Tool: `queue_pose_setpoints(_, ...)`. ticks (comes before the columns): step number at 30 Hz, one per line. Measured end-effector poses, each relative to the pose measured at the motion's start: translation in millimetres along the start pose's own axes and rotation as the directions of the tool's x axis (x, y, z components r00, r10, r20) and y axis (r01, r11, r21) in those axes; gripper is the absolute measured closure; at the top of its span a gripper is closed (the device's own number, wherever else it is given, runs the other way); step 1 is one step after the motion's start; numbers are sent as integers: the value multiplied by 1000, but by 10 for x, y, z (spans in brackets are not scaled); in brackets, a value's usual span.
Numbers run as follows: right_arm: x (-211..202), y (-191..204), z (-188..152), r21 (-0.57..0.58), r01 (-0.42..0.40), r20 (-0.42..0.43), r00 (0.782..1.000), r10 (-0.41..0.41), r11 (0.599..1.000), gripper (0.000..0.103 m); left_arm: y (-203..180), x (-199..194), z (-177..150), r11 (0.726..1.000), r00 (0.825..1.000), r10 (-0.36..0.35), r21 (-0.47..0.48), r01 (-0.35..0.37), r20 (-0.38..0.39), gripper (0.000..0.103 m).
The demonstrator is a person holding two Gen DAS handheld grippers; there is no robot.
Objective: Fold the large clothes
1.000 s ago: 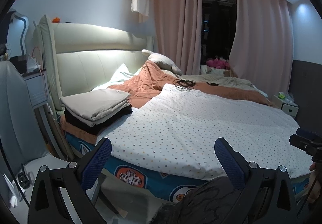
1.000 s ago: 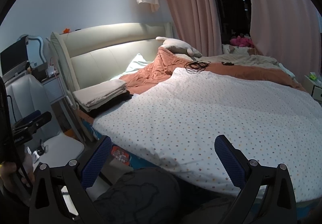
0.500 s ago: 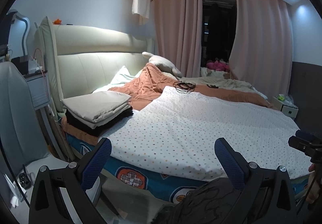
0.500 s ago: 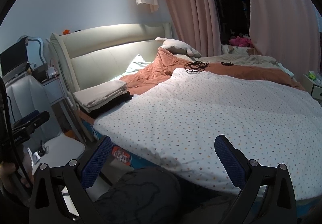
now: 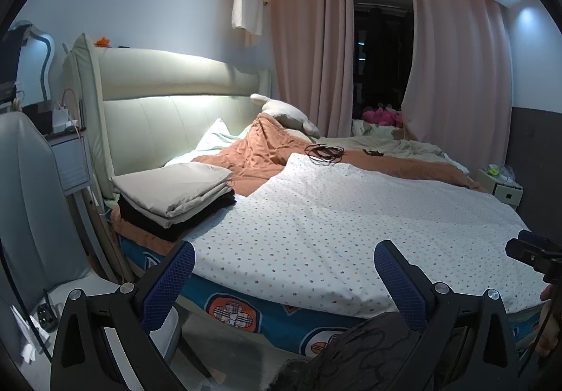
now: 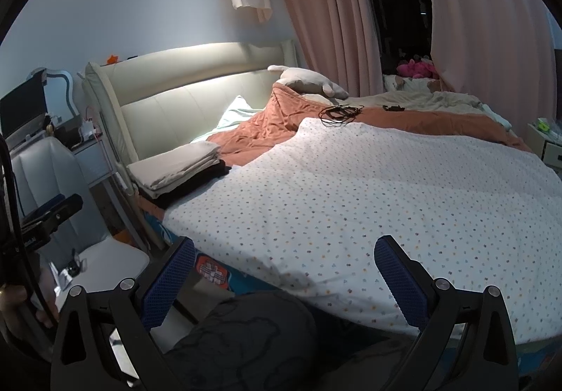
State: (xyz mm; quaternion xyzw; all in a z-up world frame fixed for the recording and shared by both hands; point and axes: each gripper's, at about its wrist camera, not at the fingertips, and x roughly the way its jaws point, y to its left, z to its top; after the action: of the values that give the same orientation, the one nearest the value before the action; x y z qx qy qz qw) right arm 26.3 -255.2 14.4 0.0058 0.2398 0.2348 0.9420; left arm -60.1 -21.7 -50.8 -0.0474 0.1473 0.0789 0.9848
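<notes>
Left wrist: dotted sheet [image 5: 333, 226] lies beyond the gaping left hand-held gripper [image 5: 284, 271].

- The left wrist view looks from beside the bed's [image 5: 246, 306] long edge, low and close, facing the curtains [image 5: 316, 50] across the dotted sheet [image 5: 333, 215].
- The right wrist view faces likewise, set higher.
- Both share the sheet at center, the headboard [image 6: 196, 89] at left and the folded stack [image 6: 179, 169] at left.
</notes>
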Motion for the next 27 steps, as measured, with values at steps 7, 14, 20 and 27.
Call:
queue_pose_setpoints(7, 1, -4, 13, 8, 4, -4, 1000, -4, 1000, 1, -53, -34, 1, 1000, 1000, -8, 10, 8, 8, 1)
queue_pose_setpoints(14, 51, 68, 2, 3, -2, -14, 1000, 2, 1000, 1, -5, -16, -25, 1000, 1000, -13, 3, 13, -4, 1)
queue_pose_setpoints(20, 93, 97, -42, 2, -1, -26, 1000, 1, 1000, 1, -6, -3, -35, 1000, 1000, -9, 13, 9, -5, 1)
queue_pose_setpoints(27, 17, 114, -27, 8, 5, -10, 1000, -5, 1000, 1, -5, -76, -48, 1000, 1000, -9, 16, 9, 11, 1)
